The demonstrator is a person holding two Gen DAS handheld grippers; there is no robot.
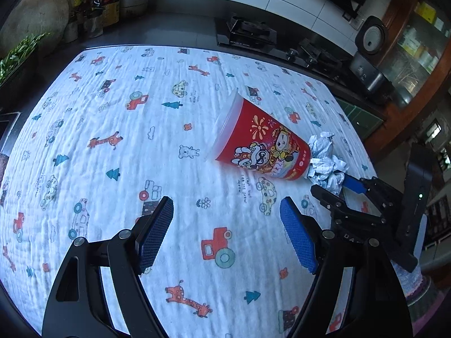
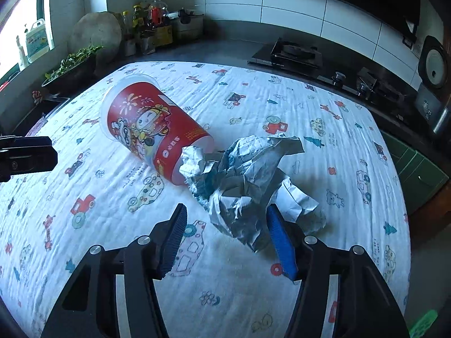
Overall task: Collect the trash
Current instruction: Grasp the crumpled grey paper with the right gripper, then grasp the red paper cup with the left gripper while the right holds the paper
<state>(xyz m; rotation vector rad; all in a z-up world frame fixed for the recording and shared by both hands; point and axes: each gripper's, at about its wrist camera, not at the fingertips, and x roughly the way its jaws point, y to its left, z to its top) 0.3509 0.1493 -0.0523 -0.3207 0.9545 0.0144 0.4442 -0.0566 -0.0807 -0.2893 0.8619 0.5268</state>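
A red paper cup (image 1: 260,143) with cartoon print lies on its side on the patterned cloth (image 1: 112,140), its mouth away from me. A crumpled white paper wad (image 1: 324,163) lies against the cup's base. My left gripper (image 1: 227,231) is open and empty, short of the cup. In the right wrist view the cup (image 2: 152,129) lies at the left and the paper wad (image 2: 248,183) sits between the fingertips of my open right gripper (image 2: 225,225); its right pad (image 2: 279,239) is beside the paper. The right gripper also shows in the left wrist view (image 1: 335,188).
A gas stove (image 2: 298,53) sits on the dark counter behind the cloth. Bottles and jars (image 2: 152,25) stand at the back left, beside a tray of greens (image 2: 73,62). A rice cooker (image 2: 434,84) stands at the right. The cloth's right edge drops off near green cabinets (image 2: 417,174).
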